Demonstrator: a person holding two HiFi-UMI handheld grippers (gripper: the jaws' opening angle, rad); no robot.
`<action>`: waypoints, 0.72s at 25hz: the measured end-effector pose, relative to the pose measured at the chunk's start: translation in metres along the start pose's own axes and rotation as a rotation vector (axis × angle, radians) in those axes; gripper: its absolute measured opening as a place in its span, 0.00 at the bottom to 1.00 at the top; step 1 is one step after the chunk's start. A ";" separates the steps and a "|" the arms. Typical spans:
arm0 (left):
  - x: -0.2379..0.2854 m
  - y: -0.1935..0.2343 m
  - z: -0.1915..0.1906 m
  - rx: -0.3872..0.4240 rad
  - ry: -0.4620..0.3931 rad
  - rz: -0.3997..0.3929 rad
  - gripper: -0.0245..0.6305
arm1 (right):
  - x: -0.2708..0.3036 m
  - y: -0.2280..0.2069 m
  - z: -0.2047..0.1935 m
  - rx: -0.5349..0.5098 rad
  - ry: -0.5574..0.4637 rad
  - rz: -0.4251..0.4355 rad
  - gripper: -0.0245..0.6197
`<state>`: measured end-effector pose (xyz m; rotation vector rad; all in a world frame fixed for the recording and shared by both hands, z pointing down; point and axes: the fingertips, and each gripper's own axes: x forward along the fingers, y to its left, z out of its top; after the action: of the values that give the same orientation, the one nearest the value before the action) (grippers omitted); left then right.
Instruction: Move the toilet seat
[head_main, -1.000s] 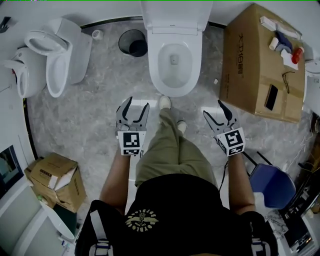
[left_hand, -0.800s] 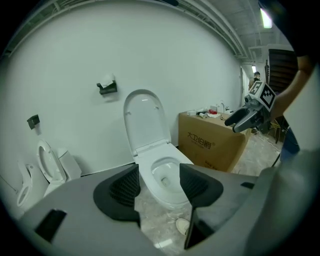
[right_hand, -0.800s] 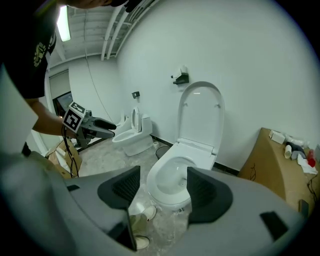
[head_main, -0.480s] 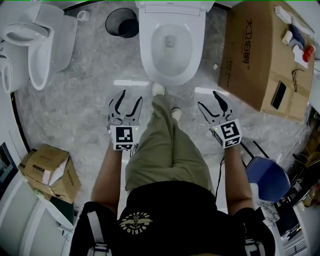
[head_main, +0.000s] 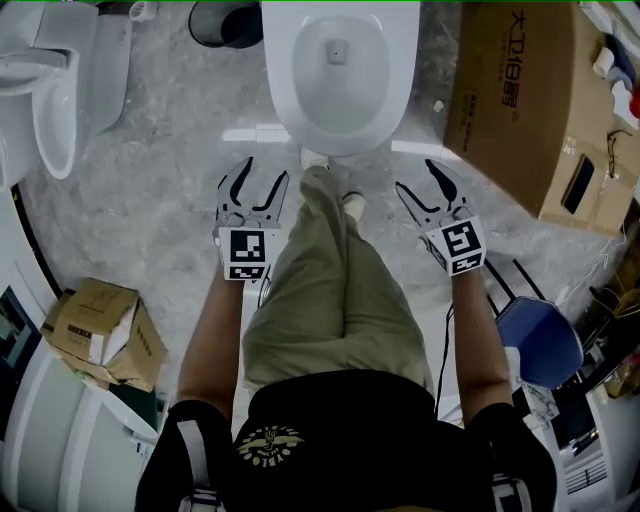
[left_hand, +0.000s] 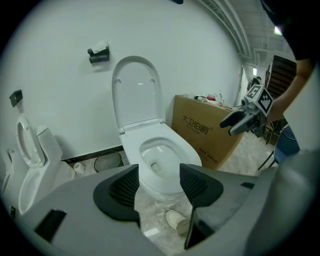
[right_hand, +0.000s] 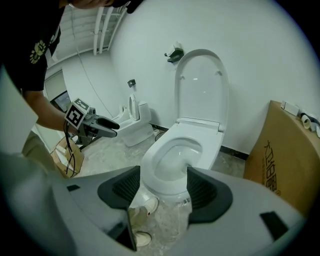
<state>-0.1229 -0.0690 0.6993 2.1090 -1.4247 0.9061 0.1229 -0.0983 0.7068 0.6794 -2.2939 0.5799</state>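
A white toilet (head_main: 338, 70) stands at the top middle of the head view, its lid (left_hand: 136, 90) raised upright against the wall and a broad white rim (right_hand: 172, 160) round the bowl. Whether the seat ring is up with the lid, I cannot tell. My left gripper (head_main: 263, 172) hangs open short of the bowl's front, left of the person's leg. My right gripper (head_main: 415, 177) hangs open to the leg's right. In the gripper views the left jaws (left_hand: 159, 185) and the right jaws (right_hand: 162, 187) stand apart, with only the bowl beyond them. Neither touches the toilet.
A big cardboard box (head_main: 530, 100) stands right of the toilet, with small items on top. A second toilet (head_main: 50, 90) and a black bin (head_main: 225, 20) are to the left. A small open carton (head_main: 100, 330) and a blue chair (head_main: 540, 340) flank the person. Shoes (head_main: 318, 160) rest at the bowl's foot.
Both grippers have sunk lower in front of the toilet, jaws unchanged. In the head view the toilet and the big box have slid toward the top edge.
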 end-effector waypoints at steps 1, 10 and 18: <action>0.005 0.001 -0.003 -0.008 0.004 -0.001 0.43 | 0.004 -0.003 -0.004 0.000 0.006 0.001 0.48; 0.049 -0.001 -0.041 0.002 0.056 -0.037 0.44 | 0.047 -0.013 -0.041 0.008 0.066 0.014 0.48; 0.087 -0.001 -0.073 0.029 0.106 -0.082 0.44 | 0.087 -0.021 -0.071 0.012 0.153 0.035 0.48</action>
<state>-0.1200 -0.0756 0.8133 2.0907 -1.2706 0.9971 0.1133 -0.1016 0.8208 0.5812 -2.1652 0.6395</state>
